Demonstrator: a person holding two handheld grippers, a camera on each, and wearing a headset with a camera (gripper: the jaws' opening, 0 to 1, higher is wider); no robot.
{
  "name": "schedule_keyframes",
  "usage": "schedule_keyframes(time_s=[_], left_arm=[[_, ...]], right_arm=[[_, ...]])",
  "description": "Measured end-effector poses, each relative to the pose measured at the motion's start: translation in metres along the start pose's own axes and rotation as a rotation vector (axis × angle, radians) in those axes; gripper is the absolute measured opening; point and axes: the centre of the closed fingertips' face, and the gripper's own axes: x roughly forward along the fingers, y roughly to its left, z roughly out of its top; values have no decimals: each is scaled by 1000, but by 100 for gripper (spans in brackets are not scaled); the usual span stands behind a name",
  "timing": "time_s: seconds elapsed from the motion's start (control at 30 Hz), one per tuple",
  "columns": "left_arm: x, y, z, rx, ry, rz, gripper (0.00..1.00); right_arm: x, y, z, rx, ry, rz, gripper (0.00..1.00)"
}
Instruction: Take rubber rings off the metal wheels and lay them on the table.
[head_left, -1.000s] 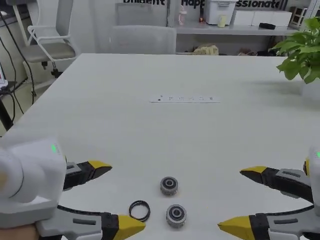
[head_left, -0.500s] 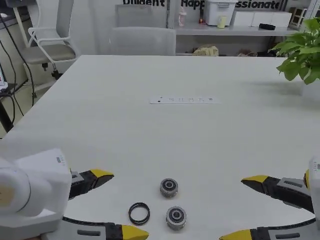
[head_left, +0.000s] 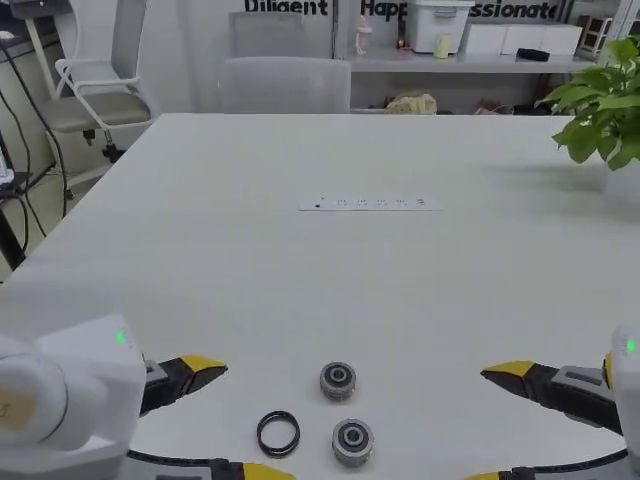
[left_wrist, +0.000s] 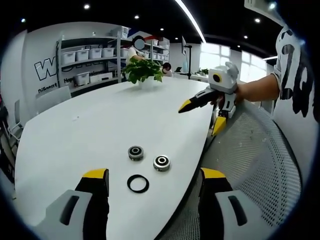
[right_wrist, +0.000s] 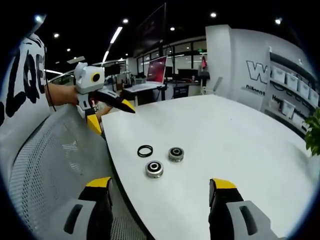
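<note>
A wide white bench (head_left: 300, 280) carries two small round metal wheels with dark centres, both lying flat close to its near edge. The farther wheel (head_left: 338, 379) and the nearer wheel (head_left: 352, 438) sit just beside each other without touching. A thin black rubber ring (head_left: 278, 432) lies flat on the bench, loose, just left of the nearer wheel and apart from it. Whether either wheel carries a ring of its own is too small to tell.

The left claw (left_wrist: 154, 175) hangs wide and holds nothing, its yellow-tipped black jaws spread on either side of the ring and wheels in the left gripper view. The right claw (right_wrist: 160, 183) is likewise wide and empty, well apart from the wheels on their right in the head view. A leafy green plant (head_left: 600, 110) stands at the far right corner.
</note>
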Motion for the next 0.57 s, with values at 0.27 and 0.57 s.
schedule_keyframes(time_s=[0.27, 0.57], left_arm=[[0, 2, -3, 10, 14, 11, 69], [0, 1, -6, 23, 34, 19, 68]], right_arm=[[0, 0, -2, 17, 3, 0, 76], [-1, 0, -2, 22, 1, -4, 74]])
